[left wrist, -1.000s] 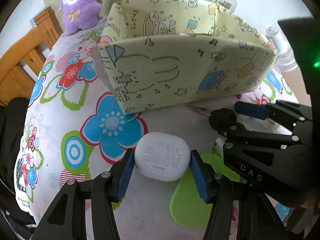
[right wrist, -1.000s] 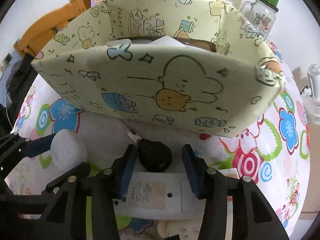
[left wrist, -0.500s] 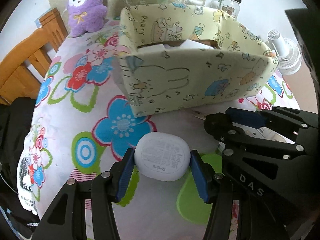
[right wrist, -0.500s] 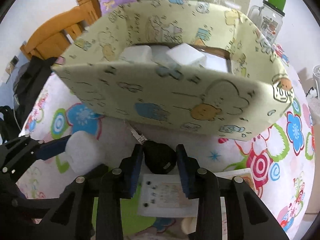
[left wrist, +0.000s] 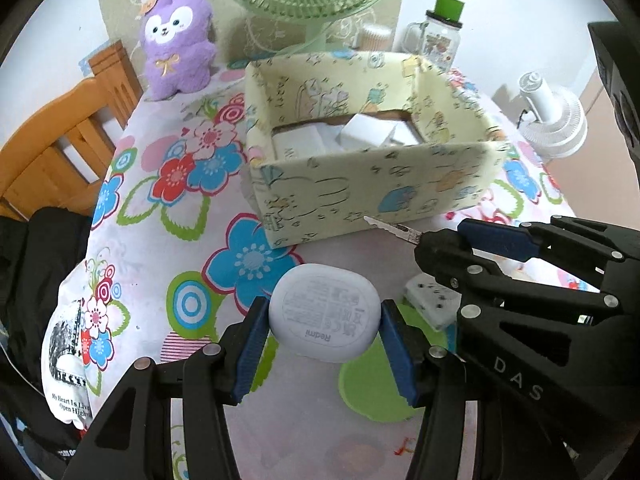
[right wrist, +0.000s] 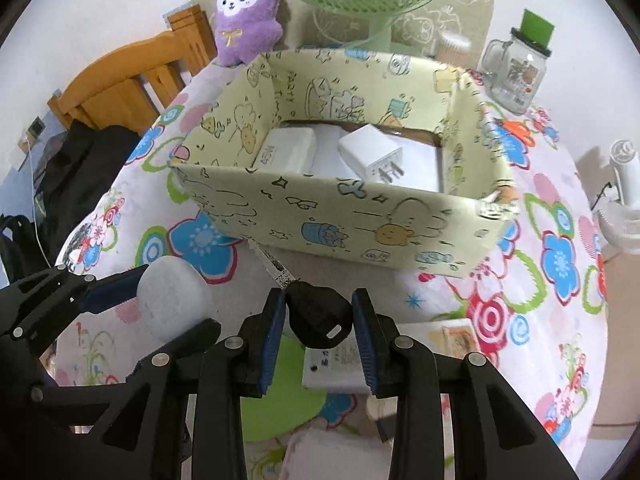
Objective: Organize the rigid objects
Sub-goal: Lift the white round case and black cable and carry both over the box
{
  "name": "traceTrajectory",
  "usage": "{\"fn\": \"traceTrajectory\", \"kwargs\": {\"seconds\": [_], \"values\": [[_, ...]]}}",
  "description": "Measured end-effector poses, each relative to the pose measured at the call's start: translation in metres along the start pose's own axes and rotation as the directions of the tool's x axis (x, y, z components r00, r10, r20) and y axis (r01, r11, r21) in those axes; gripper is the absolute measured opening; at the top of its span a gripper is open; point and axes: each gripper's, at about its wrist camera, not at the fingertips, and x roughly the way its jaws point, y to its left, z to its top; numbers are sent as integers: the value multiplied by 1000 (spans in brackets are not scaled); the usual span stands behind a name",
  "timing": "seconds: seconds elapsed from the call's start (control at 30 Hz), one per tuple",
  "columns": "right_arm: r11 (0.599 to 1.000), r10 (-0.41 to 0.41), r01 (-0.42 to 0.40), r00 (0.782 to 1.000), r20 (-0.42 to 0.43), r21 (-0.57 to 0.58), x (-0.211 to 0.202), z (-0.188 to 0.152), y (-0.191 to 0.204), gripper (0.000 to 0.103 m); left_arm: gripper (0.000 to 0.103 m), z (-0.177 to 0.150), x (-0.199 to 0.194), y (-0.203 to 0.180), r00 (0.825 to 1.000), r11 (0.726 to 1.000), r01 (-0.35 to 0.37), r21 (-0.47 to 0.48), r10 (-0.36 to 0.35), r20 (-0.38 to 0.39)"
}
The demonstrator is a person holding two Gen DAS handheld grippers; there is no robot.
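A: Box (left wrist: 372, 188) first, since it is the biggest thing: the patterned open box lies ahead of both grippers, on the far side of them, its near wall facing us, white chargers (right wrist: 372, 152) already inside.

B: And the loads?

A: Left gripper (left wrist: 324, 332) is clamped on the white earbud case (left wrist: 324, 320), blue pads on its two short ends, so its long axis runs left to right between the fingers. Right gripper (right wrist: 319, 320) is pinched tight on the black head of a key (right wrist: 318, 314); the metal blade points away toward the box's near wall.

B: Which hand is nearer the box?

A: Hard to separate; they sit side by side, the right one just right of the left. Judging by the blade tip, the key reaches closest.

B: Changed since a second ago?

A: Both have lifted: the box interior now shows, where only its wall did. The right jaws, then loose around the key, have closed on it.
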Motion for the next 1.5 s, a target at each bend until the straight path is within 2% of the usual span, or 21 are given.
{"fn": "traceTrajectory", "kwargs": {"seconds": [0.37,0.73,1.17,1.5], "values": [[998,-33,32,999,16,45,-44,-15,-14,37,57,0,-28,-21,1000,999,13,31,-14,17],[997,-57,54,997,60,51,-80,-12,-19,37,57,12,-53,-36,998,997,-2,76,-2,57],[997,-57,52,994,88,59,-103,1,-24,37,57,29,-69,-37,997,998,-14,62,9,83],[998,-37,33,995,89,48,-105,21,-33,37,57,49,-69,-37,995,998,-33,47,29,94]]}}
